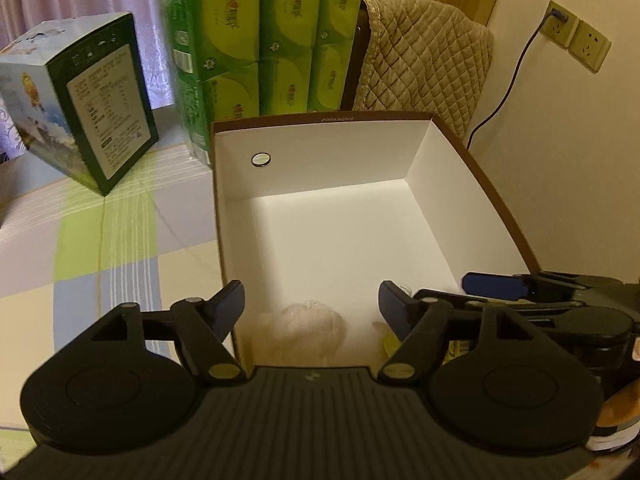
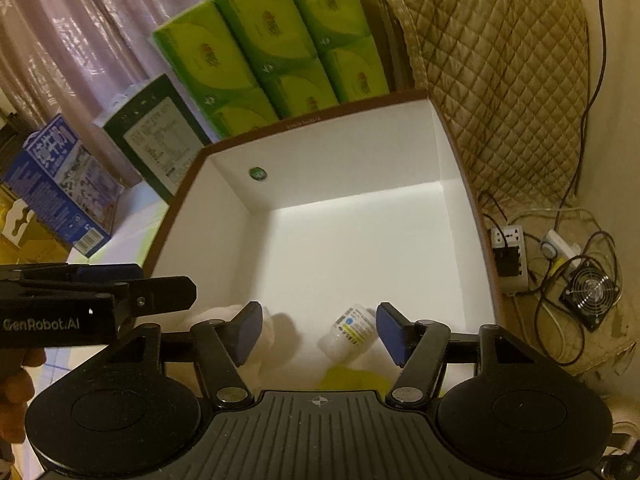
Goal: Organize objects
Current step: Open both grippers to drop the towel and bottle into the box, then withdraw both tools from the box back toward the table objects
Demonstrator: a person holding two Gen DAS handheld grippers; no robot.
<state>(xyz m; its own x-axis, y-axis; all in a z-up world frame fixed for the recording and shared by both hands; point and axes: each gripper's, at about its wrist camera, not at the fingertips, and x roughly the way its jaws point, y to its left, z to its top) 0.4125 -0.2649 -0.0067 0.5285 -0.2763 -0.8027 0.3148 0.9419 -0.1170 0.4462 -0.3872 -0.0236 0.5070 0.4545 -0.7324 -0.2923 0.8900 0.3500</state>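
Grippers are hovering over the near end of a white-lined box [image 2: 360, 240], both with jaws spread and nothing between them: the left gripper [image 1: 312, 304] is straddling the box's left wall, the right gripper [image 2: 320, 330] is sitting inside the near rim. Just under the right one, a small white bottle [image 2: 350, 332] is lying on its side on the floor, long axis running diagonally toward the far right, beside a pale crumpled cloth [image 1: 304, 328]. Beyond them the floor is lying bare to the far wall. Behind it, green tissue packs [image 2: 280, 48] are standing.
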